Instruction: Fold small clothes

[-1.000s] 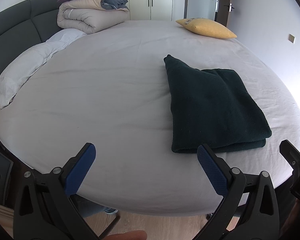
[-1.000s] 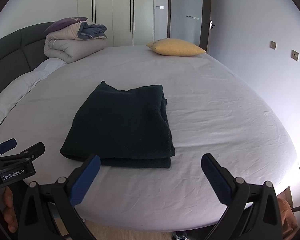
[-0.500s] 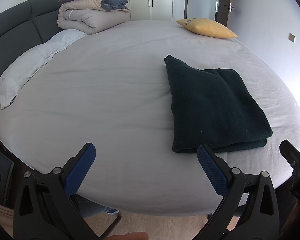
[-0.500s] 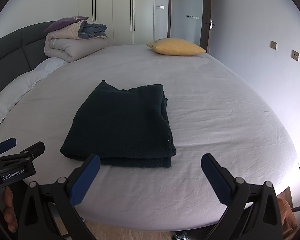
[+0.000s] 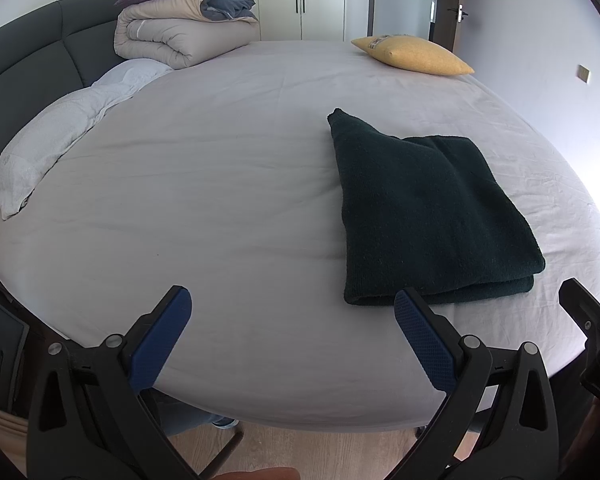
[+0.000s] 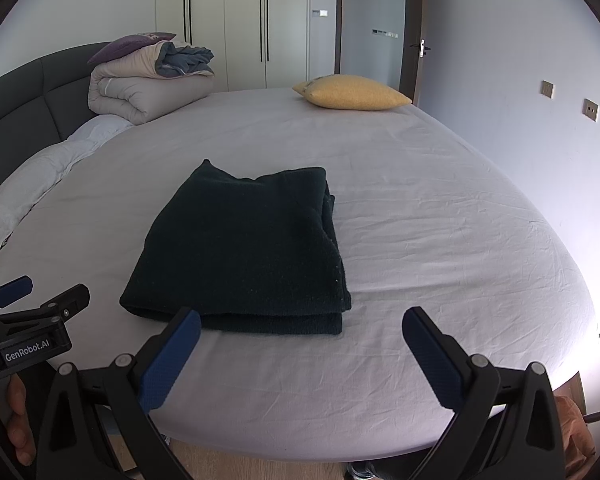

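A dark green garment point(image 5: 428, 216) point(image 6: 244, 248) lies folded into a thick rectangle on the round bed's pale sheet point(image 5: 220, 184) point(image 6: 440, 240), its doubled edge facing me. My left gripper point(image 5: 292, 316) hovers open over the bed's near edge, to the left of the garment, its right fingertip just short of the garment's near left corner. My right gripper point(image 6: 300, 332) is open too, held just in front of the garment's near edge, touching nothing. Each gripper shows at the edge of the other's view.
A rolled duvet with a purple cushion point(image 5: 180, 28) point(image 6: 148, 80) sits at the back left by the dark headboard point(image 5: 28, 64). A yellow pillow point(image 5: 416, 54) point(image 6: 352, 92) lies at the far side. A white pillow point(image 5: 52, 148) lines the left rim. Wooden floor point(image 5: 320, 452) shows below.
Both views have barely shifted; the garment lies the same and both grippers stay open.
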Demonstrator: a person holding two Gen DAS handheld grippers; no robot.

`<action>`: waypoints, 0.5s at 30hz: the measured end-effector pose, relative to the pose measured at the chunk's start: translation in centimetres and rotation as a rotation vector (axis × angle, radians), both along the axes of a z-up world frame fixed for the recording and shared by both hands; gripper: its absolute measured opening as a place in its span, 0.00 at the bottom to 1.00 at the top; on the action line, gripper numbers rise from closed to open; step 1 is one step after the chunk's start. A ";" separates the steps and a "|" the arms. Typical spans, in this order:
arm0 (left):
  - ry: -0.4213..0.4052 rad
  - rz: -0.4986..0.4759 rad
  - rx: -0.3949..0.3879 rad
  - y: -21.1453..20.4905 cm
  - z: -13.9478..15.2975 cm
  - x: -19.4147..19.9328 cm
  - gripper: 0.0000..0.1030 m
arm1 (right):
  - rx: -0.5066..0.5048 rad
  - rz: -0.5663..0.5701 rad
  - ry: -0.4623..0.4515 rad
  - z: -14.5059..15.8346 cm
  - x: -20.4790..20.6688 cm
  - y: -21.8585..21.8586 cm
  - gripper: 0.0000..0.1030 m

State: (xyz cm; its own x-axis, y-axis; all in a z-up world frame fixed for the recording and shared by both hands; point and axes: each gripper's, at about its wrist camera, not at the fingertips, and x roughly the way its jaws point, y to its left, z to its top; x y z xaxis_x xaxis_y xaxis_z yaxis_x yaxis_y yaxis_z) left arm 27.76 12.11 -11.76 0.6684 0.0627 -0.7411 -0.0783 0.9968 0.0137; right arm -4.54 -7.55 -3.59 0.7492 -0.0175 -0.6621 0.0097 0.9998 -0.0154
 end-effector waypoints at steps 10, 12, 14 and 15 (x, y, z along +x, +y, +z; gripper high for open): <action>0.001 -0.005 0.002 -0.1 0.0 -0.1 1.00 | 0.001 0.001 0.002 -0.1 0.1 -0.1 1.00; 0.003 -0.003 0.001 -0.1 0.1 -0.2 1.00 | 0.004 0.001 0.004 -0.1 0.1 -0.1 1.00; 0.009 0.000 0.004 -0.1 0.1 0.0 1.00 | 0.004 0.000 0.004 -0.1 0.1 -0.1 1.00; 0.014 0.002 0.007 -0.1 0.1 0.0 1.00 | 0.004 0.000 0.005 -0.2 0.1 -0.1 1.00</action>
State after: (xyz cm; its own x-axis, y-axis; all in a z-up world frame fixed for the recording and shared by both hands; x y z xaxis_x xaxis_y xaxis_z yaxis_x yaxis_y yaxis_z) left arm 27.76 11.99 -11.71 0.6578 0.0689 -0.7500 -0.0796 0.9966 0.0218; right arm -4.44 -7.64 -3.74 0.7459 -0.0143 -0.6659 0.0094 0.9999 -0.0111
